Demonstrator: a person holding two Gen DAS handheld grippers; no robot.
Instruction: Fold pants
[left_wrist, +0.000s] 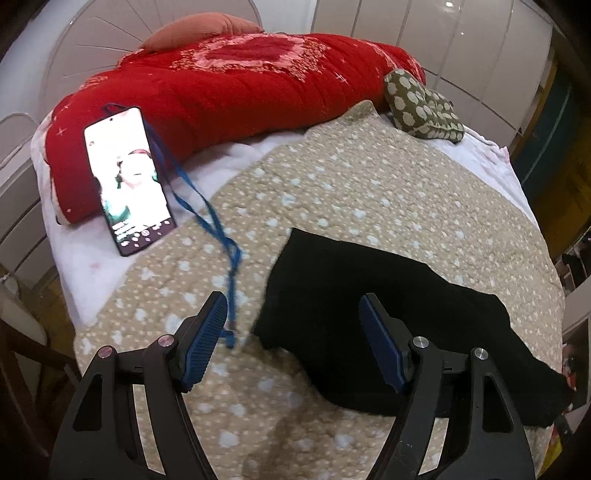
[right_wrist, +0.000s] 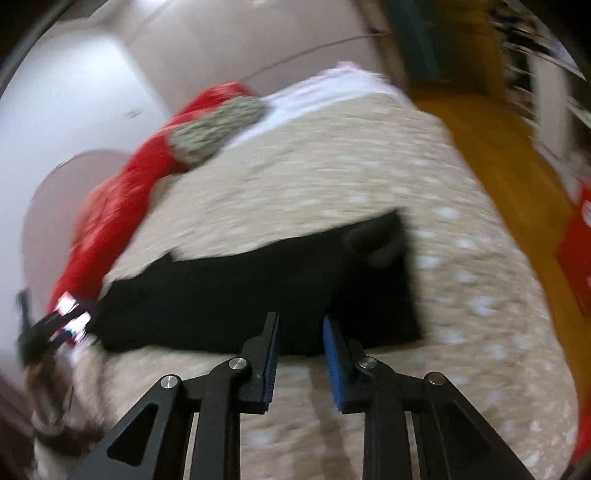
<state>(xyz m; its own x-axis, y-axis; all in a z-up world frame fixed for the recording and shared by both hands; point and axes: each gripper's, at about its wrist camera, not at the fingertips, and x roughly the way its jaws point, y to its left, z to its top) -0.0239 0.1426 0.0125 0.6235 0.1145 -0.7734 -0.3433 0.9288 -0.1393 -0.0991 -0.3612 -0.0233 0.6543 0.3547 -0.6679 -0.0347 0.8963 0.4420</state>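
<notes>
The black pants (left_wrist: 369, 314) lie folded in a flat pile on the beige spotted quilt (left_wrist: 332, 192). My left gripper (left_wrist: 293, 301) is open and empty, above the pants' left edge. In the blurred right wrist view the pants (right_wrist: 258, 288) lie across the middle. My right gripper (right_wrist: 301, 319) hangs over their near edge with a narrow gap between its blue pads (right_wrist: 334, 362); nothing shows between them.
A lit phone (left_wrist: 127, 181) with a blue lanyard (left_wrist: 221, 236) leans on a red quilt roll (left_wrist: 229, 96) at the back left. A green spotted cushion (left_wrist: 421, 107) sits at the back right. The bed's right edge drops to a yellow floor (right_wrist: 498, 155).
</notes>
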